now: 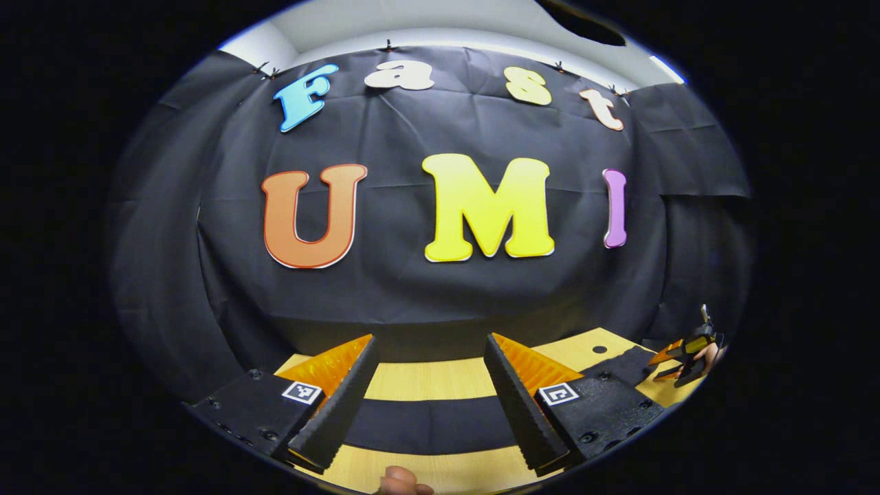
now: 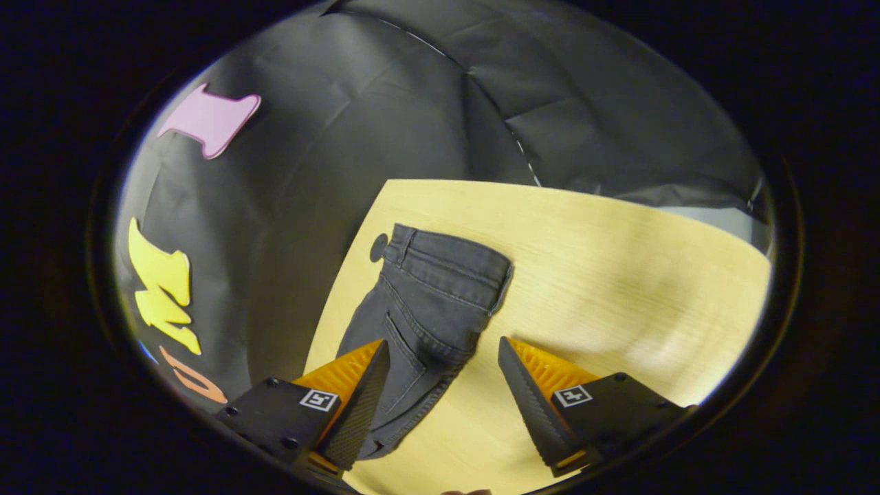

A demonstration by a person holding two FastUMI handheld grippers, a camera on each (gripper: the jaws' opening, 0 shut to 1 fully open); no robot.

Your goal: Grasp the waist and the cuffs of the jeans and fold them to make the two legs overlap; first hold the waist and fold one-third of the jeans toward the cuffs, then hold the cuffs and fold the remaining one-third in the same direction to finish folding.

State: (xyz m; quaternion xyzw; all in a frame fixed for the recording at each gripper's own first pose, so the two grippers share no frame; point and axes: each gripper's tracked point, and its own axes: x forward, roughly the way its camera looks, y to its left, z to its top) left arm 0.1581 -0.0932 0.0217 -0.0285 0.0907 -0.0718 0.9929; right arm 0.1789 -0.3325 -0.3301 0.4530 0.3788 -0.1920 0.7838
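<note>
Dark grey jeans [image 2: 433,302] lie flat on the light wooden table [image 2: 619,275], waistband at the far end and the leg part running toward the camera. My right gripper [image 2: 443,344] hovers open just above the seat area, a finger on either side of the cloth. In the left gripper view the jeans [image 1: 426,423] show as a dark band stretched across the table. My left gripper [image 1: 430,340] stands open over this band, holding nothing. At the far right of that view the right gripper [image 1: 677,361] sits in a hand near the jeans' end.
A small round dark hole [image 2: 378,247] marks the tabletop beside the waistband. The booth's black cloth wall [image 1: 440,289] stands close behind the table's far edge. Bare wood spreads right of the jeans. A fingertip [image 1: 402,481] shows at the bottom of the left gripper view.
</note>
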